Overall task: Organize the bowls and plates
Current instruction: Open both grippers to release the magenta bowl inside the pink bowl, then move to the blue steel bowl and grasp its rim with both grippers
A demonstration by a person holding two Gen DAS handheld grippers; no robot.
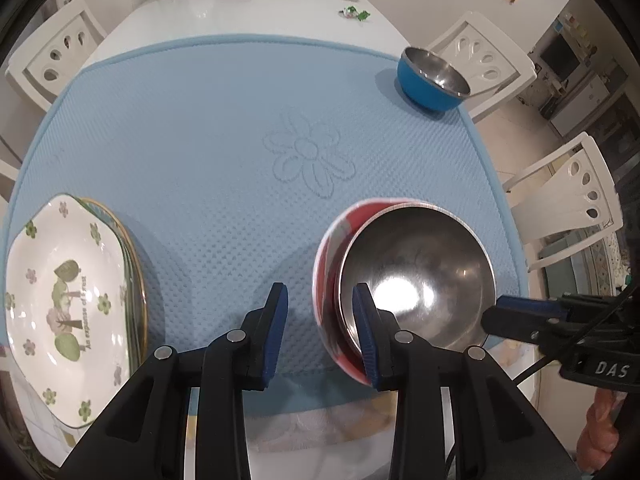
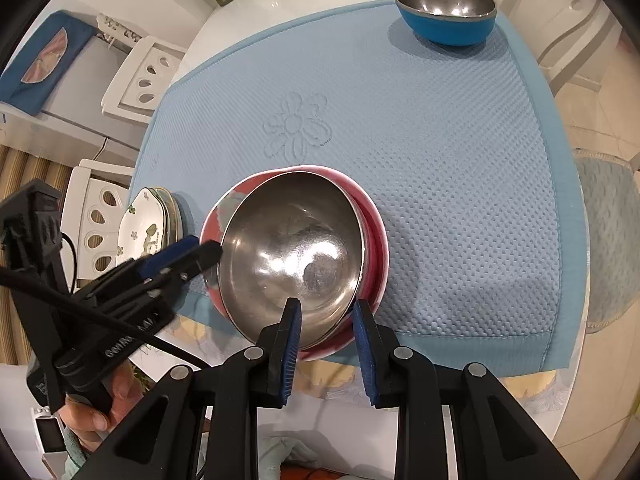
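Steel bowl [image 2: 288,240], tilted in red bowl [image 2: 374,236], is pinched at 6 o'clock by right gripper [image 2: 327,306]; left gripper [image 1: 320,296] is left loose at 9 o'clock.

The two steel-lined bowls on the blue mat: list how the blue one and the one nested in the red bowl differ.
The blue bowl stands alone at the mat's far corner; the nested steel bowl sits tilted inside a red bowl at the near edge. The blue bowl sits upright and untouched; the nested one has the right gripper astride its rim and the left gripper beside it. Both have shiny metal interiors.
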